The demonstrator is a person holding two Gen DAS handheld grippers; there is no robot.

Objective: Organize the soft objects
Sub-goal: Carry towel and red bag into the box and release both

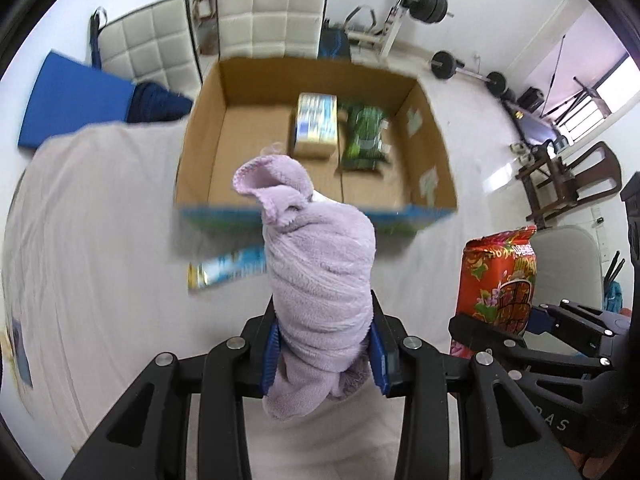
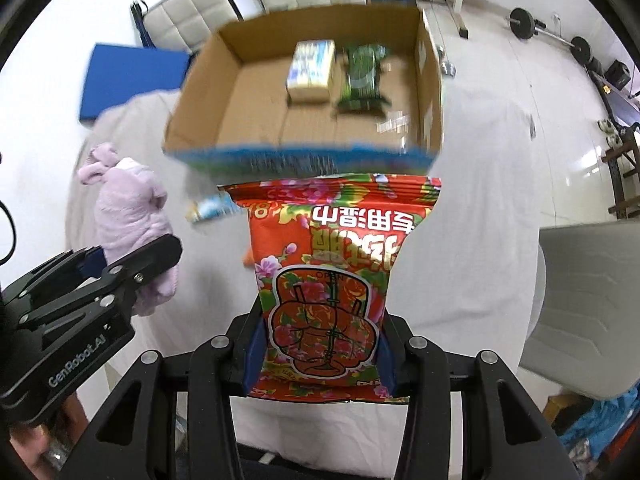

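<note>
Broadly, a table draped in a white cloth (image 1: 100, 240) fills the scene, and on its far side sits a large open cardboard box (image 1: 224, 92) with a blue printed outer face. Inside the box, toward the far wall, lie a pale wrapped tissue pack (image 1: 316, 124) and, just to its right, a green plastic packet (image 1: 362, 136); the near half of the box floor looks bare. A small blue-and-white sachet (image 1: 224, 272) lies on the cloth just in front of the box. Both grippers are raised above the table, pointing steeply down, side by side and near each other. The right gripper (image 2: 320, 360) has its jaws clamped on the lower end of a red floral wet-wipes pack (image 2: 332, 264), whose long axis runs away from the jaws toward the box. The left gripper (image 1: 324, 352) has its jaws clamped around a rolled lilac towel (image 1: 320, 272), which likewise stands out lengthwise from the jaws toward the box. The box opening lies straight ahead of and below both loads, the towel facing its middle and the wipes its right half, so neither hand seems clearly nearer. Carrying forward over the near wall looks like the move ahead.
</note>
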